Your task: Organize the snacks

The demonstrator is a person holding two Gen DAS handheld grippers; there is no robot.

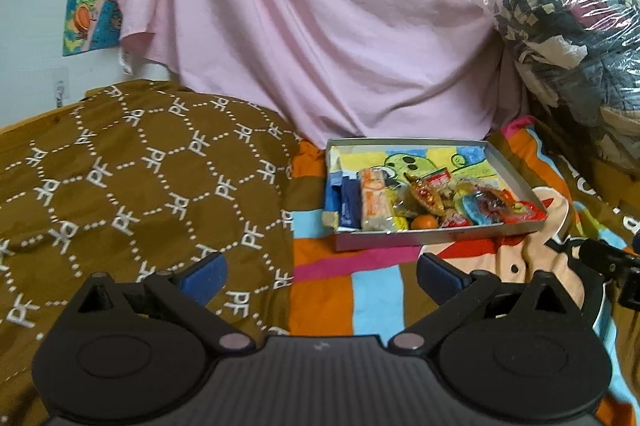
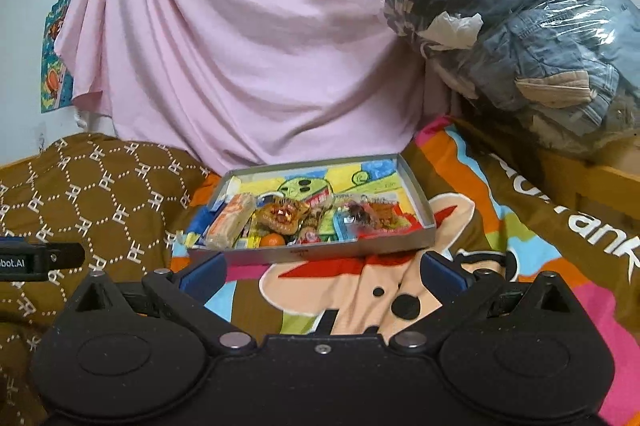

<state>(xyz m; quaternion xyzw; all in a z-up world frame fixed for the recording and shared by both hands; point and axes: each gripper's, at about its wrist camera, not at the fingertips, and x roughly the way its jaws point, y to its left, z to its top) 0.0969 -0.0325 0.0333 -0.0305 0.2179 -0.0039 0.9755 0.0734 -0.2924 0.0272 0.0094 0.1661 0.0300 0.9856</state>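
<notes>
On a bed spread with a cartoon blanket [image 2: 360,306], both the left gripper [image 1: 322,276] and right gripper [image 2: 322,274] hover spread wide, empty. Beyond, the snacks [image 2: 288,222] lie heaped inside the shallow box [image 2: 320,252]; sorting looks nearly done, though wrappers blur.

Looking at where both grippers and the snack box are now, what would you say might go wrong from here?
1. The shallow box sits on a soft, rumpled blanket, so pressing down may tip it and spill snacks.
2. The wrapped snacks are piled overlapping at the near edge; gripping one could drag others over the low wall.
3. The small orange is round and could roll out. Both the left gripper and right gripper are open and empty.
</notes>
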